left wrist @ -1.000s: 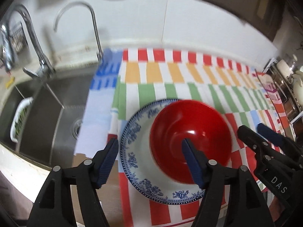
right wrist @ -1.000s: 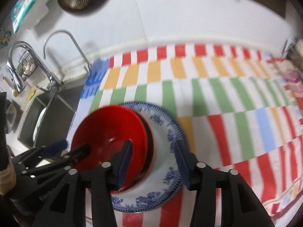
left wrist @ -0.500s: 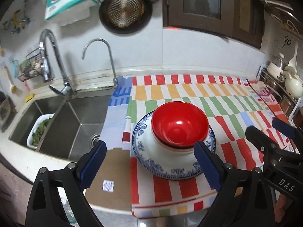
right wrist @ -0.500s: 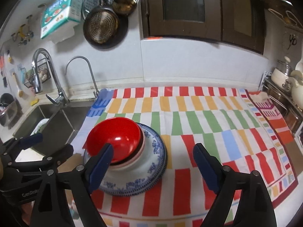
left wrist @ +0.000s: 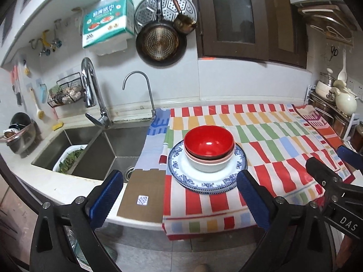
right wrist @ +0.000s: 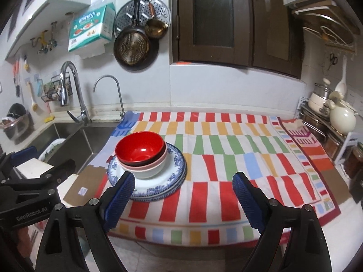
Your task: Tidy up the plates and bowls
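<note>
A red bowl (left wrist: 208, 144) sits nested on top of a pink bowl and a white bowl (left wrist: 207, 166), all stacked on blue-patterned plates (left wrist: 195, 182) on the striped cloth. The same stack shows in the right wrist view: red bowl (right wrist: 139, 147), plates (right wrist: 174, 176). My left gripper (left wrist: 179, 200) is open and empty, held back from the counter edge in front of the stack. My right gripper (right wrist: 183, 197) is open and empty, back from the counter, right of the stack. Each gripper shows at the edge of the other's view.
A steel sink (left wrist: 102, 149) with two faucets lies left of the cloth, a white basket of greens (left wrist: 70, 158) in it. A cardboard piece (left wrist: 143, 195) lies at the counter's front edge. Pots and a cream kettle (right wrist: 340, 117) stand on a rack at the right. Pans hang on the wall.
Both grippers have pulled back and up from the bowl stack and opened wide. The red bowl stays on the stack.
</note>
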